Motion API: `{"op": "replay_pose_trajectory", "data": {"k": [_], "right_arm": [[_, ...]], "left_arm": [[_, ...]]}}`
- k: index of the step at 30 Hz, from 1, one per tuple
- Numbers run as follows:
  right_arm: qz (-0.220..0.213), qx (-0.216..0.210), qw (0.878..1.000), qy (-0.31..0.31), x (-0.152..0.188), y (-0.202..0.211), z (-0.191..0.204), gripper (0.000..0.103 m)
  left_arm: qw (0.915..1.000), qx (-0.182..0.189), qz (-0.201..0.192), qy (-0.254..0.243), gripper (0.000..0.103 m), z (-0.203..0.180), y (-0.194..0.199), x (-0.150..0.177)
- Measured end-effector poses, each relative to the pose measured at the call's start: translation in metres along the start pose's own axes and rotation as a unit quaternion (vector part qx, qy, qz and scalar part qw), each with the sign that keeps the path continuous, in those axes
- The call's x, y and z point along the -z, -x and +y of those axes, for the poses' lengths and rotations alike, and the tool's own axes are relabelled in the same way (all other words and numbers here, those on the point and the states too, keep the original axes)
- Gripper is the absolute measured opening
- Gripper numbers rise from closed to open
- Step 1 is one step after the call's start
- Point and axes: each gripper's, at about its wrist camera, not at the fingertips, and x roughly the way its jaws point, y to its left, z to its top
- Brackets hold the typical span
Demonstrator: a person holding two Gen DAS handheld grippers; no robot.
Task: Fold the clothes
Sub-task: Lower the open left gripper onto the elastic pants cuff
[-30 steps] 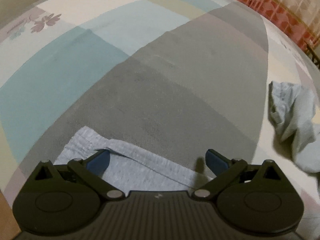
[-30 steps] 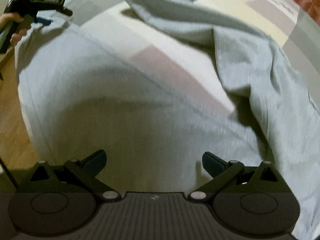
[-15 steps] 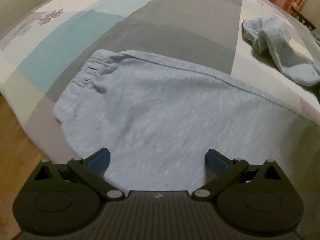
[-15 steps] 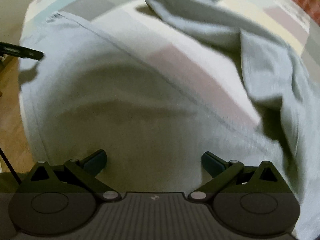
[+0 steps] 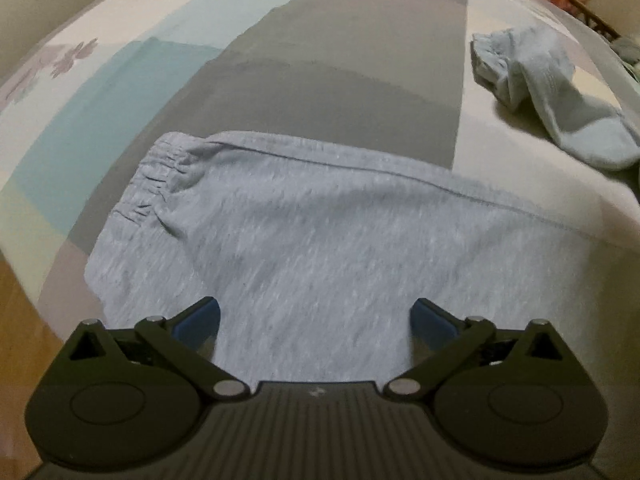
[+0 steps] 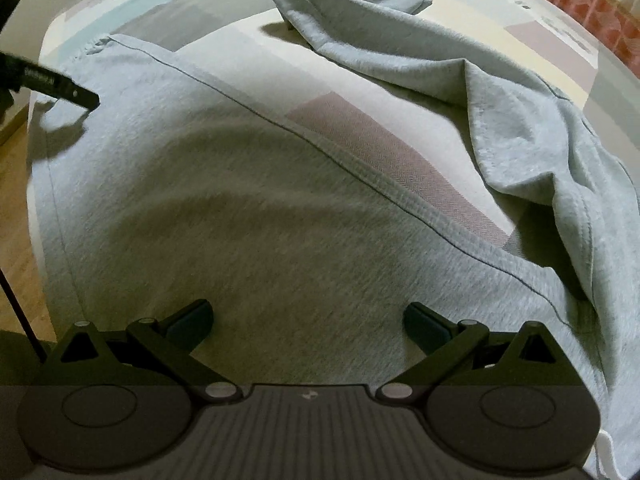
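Observation:
Light grey sweatpants [image 5: 320, 248] lie on the bed, one leg spread flat towards me, its gathered cuff [image 5: 160, 176] at the left. The other leg [image 5: 536, 92] lies crumpled at the far right, also seen in the right wrist view as a rumpled leg [image 6: 500, 112]. My left gripper [image 5: 316, 320] is open just above the flat leg, holding nothing. My right gripper [image 6: 308, 320] is open over the flat leg [image 6: 240, 200], empty too. The left gripper's dark tip [image 6: 60, 88] shows at the left edge of the right wrist view, near the cuff.
The bed cover [image 5: 340, 60] is a patchwork of grey, teal, cream and mauve. Wooden floor [image 5: 24, 320] lies beyond the bed's left edge. A red patterned curtain [image 6: 592, 4] hangs at the far right. A thin dark rod [image 6: 16, 304] stands by the bed's edge.
My left gripper has let go of the cuff and drawn back, so the whole flat leg now shows. The right gripper has backed off slightly and stays open.

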Motion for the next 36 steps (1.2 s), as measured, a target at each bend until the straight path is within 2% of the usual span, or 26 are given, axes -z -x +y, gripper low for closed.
{"op": "replay_pose_trajectory", "data": {"k": [3, 7, 11, 16, 19, 23, 25, 27, 30, 32, 36], "right_arm": [[-0.003, 0.004, 1.0, -0.005, 0.0, -0.002, 0.001, 0.103], [0.001, 0.01, 1.0, -0.018, -0.002, -0.003, 0.002, 0.103], [0.009, 0.014, 1.0, -0.026, -0.006, -0.004, 0.002, 0.103], [0.004, 0.02, 0.999, -0.036, -0.002, -0.002, 0.003, 0.103], [0.004, 0.027, 0.998, -0.049, -0.003, -0.002, 0.005, 0.103], [0.007, 0.031, 0.998, -0.057, -0.004, -0.002, 0.006, 0.103], [0.008, 0.031, 0.998, -0.057, -0.007, -0.002, 0.006, 0.103], [0.01, 0.03, 0.998, -0.058, -0.007, -0.002, 0.006, 0.103], [0.009, 0.03, 0.998, -0.059, -0.008, -0.004, 0.006, 0.103], [0.007, 0.031, 0.998, -0.062, -0.009, -0.006, 0.007, 0.103], [0.006, 0.032, 0.997, -0.065, -0.009, -0.007, 0.008, 0.103]], "left_arm": [[0.9982, 0.049, -0.032, -0.002, 0.1, -0.015, 0.008, -0.035], [0.9896, 0.12, -0.077, -0.021, 0.101, -0.039, 0.004, -0.086], [0.9833, 0.144, -0.098, -0.053, 0.1, -0.064, -0.018, -0.125], [0.9677, 0.208, -0.135, -0.048, 0.1, -0.097, -0.029, -0.163], [0.9567, 0.241, -0.149, -0.068, 0.1, -0.123, -0.033, -0.176], [0.944, 0.279, -0.135, -0.113, 0.1, -0.156, -0.044, -0.18], [0.9413, 0.296, -0.108, -0.12, 0.1, -0.166, -0.055, -0.178], [0.9434, 0.301, -0.08, -0.113, 0.1, -0.169, -0.066, -0.176], [0.9514, 0.299, -0.026, -0.069, 0.1, -0.159, -0.086, -0.177], [0.9547, 0.295, -0.006, -0.038, 0.1, -0.146, -0.088, -0.175], [0.9493, 0.314, -0.008, 0.01, 0.1, -0.121, -0.07, -0.17]]}}
